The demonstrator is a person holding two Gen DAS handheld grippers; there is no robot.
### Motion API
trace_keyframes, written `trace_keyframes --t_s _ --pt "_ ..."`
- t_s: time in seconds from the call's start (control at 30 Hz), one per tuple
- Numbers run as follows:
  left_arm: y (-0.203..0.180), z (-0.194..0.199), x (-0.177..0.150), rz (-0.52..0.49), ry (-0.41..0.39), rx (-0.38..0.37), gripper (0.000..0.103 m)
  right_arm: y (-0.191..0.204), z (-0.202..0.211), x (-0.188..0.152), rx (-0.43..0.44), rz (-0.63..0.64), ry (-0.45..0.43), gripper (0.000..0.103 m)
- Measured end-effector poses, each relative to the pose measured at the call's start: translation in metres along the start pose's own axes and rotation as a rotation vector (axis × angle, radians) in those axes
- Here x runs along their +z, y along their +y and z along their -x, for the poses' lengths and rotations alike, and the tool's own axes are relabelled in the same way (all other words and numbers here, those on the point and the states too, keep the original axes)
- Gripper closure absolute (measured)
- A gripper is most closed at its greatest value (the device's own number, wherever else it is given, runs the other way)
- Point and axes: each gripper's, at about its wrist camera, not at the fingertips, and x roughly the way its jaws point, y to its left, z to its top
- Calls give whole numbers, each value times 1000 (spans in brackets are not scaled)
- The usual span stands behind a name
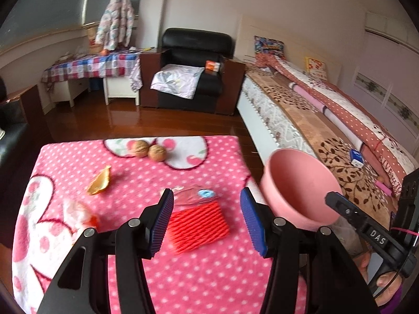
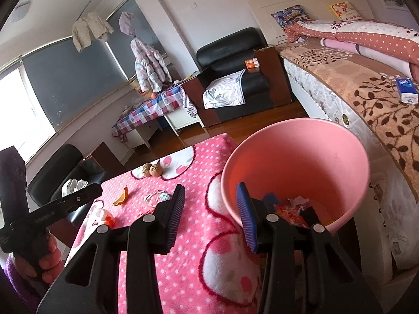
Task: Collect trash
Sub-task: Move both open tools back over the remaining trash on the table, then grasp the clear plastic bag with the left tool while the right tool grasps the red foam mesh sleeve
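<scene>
My left gripper (image 1: 207, 198) is open just above a red foam net (image 1: 199, 225) on the pink dotted blanket (image 1: 209, 282). A clear wrapper with a blue spot (image 1: 193, 195) lies just beyond it. An orange peel (image 1: 99, 181) and a crumpled clear wrapper (image 1: 78, 213) lie to the left. My right gripper (image 2: 210, 196) is open at the near rim of the pink bin (image 2: 296, 172), one finger inside and one outside; the bin is tilted and holds several scraps (image 2: 290, 209). The bin also shows in the left wrist view (image 1: 296, 185).
Two walnuts (image 1: 150, 151) sit at the blanket's far edge. A bed (image 1: 327, 120) runs along the right, with a blue box (image 1: 356, 157) on it. A black armchair (image 1: 193, 70) and a checked-cloth table (image 1: 91, 69) stand across the wooden floor.
</scene>
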Motion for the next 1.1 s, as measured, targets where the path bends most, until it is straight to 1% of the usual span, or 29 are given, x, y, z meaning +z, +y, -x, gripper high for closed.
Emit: trace_keyframes --t_s 0.3,0.47,0.67,0.87,1.1 --pt "56 8 -20 99 25 103 51 15 -9 -4 27 29 22 61" --pt "81 11 -29 142 39 148 51 21 -14 -6 36 40 32 61" --pt "103 12 -37 186 45 182 51 30 -19 -10 36 57 52 61" --pt "118 15 -44 208 47 208 51 37 -26 -15 44 68 74 61" --pt "143 11 -56 260 75 247 51 48 -38 -23 55 92 119 61"
